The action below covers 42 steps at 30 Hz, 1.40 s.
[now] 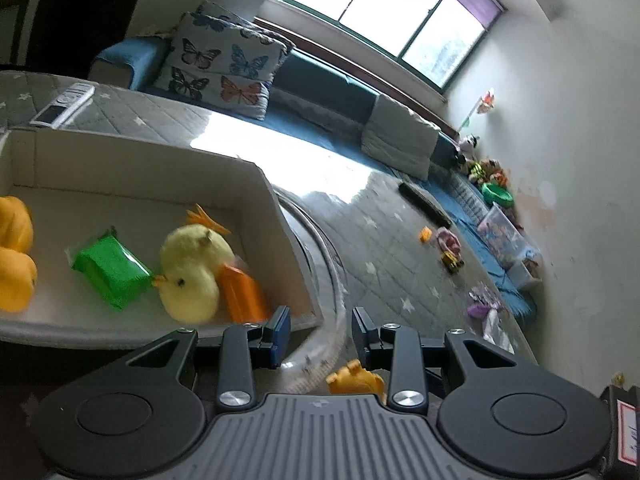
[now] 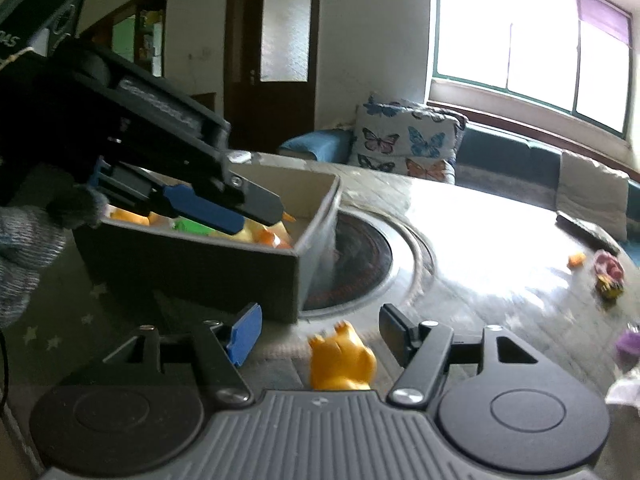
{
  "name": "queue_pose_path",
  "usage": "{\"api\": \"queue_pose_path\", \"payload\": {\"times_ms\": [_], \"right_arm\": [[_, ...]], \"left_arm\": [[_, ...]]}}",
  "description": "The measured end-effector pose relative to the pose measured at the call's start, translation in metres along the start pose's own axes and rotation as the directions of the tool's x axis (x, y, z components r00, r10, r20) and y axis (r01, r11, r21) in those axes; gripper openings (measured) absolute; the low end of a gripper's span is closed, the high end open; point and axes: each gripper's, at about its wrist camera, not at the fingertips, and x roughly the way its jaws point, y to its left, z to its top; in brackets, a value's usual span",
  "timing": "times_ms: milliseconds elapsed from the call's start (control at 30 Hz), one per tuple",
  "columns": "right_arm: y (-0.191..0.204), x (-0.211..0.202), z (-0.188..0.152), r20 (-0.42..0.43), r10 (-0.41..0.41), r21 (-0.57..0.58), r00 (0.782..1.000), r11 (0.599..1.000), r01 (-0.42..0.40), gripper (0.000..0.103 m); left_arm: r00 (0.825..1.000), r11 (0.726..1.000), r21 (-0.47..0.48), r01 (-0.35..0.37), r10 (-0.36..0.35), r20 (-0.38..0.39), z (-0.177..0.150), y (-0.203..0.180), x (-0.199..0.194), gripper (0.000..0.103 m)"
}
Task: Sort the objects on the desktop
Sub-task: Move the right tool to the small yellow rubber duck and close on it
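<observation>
A cardboard box (image 1: 276, 200) sits on the table and holds a pale yellow plush chick (image 1: 192, 276), a green packet (image 1: 110, 270), an orange packet (image 1: 244, 294) and orange rubber ducks (image 1: 14, 256). My left gripper (image 1: 320, 332) is open and empty above the box's near corner; it also shows in the right wrist view (image 2: 224, 212) over the box (image 2: 240, 268). My right gripper (image 2: 320, 330) is open, with an orange toy (image 2: 342, 360) lying on the table between its fingers. The same toy (image 1: 356, 378) shows low in the left wrist view.
A round inset plate (image 2: 360, 264) lies beside the box. Small toys (image 2: 608, 272) and a dark remote (image 2: 588, 232) lie at the table's far right. A white remote (image 1: 64, 106) lies beyond the box. A butterfly cushion (image 1: 224, 68) sits on the bench behind.
</observation>
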Motion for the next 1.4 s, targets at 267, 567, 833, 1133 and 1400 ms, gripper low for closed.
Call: {"api": "queue_pose_path", "payload": {"times_ms": [267,567,833,1133,1400], "right_arm": [[-0.012,-0.008,-0.021,-0.043,-0.025,0.029,0.999,0.999,0.026,0.067],[-0.017,-0.006,-0.031,-0.067,0.008,0.049,0.998,0.999,-0.005,0.06],[-0.018,0.003,-0.034,-0.082,0.032,0.063,0.996,0.998,-0.027,0.055],[-0.017,0.009,-0.034,-0.092,0.059,0.079,0.994,0.996,-0.052,0.037],[-0.016,0.003,-0.034,-0.09,0.06,0.106,0.994,0.993,-0.05,0.036]], "left_arm": [[0.995,0.999,0.034,0.039,-0.036,-0.093,-0.02,-0.022,0.016,0.036],[0.987,1.0,0.029,0.012,-0.007,-0.162,-0.029,-0.027,0.042,0.037],[0.983,1.0,0.011,0.004,-0.002,-0.181,-0.029,-0.026,0.055,0.038],[0.981,1.0,-0.001,0.007,-0.007,-0.196,-0.03,-0.025,0.064,0.038],[0.981,1.0,-0.006,0.025,-0.026,-0.194,-0.033,-0.025,0.06,0.037]]}}
